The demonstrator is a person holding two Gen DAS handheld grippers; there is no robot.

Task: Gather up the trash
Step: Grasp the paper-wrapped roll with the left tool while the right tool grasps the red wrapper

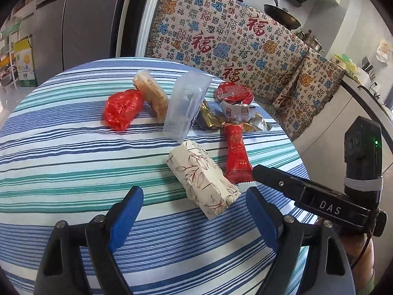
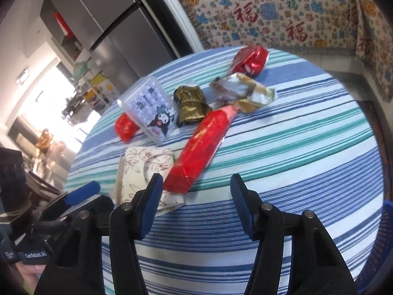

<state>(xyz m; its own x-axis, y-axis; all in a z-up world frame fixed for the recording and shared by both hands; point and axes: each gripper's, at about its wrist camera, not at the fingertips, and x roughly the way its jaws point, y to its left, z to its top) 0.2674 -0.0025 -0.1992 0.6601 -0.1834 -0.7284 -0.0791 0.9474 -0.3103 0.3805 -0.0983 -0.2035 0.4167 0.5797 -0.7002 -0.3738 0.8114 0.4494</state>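
Striped tablecloth (image 1: 73, 162) carries the trash bunched toward its far edge: red bag (image 1: 122, 109), clear box (image 1: 184, 107), floral packet (image 1: 203, 182), long red wrapper (image 2: 199, 147). Left gripper (image 1: 194, 205) spread wide and holding nothing; right gripper (image 2: 196, 196) likewise, hovering at the wrapper's near end.

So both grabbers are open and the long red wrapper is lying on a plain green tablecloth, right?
Almost. Both the left gripper and the right gripper are open, and the long red wrapper does lie on the tablecloth. But the cloth isn't plain green: the right wrist view shows blue, teal and white stripes.
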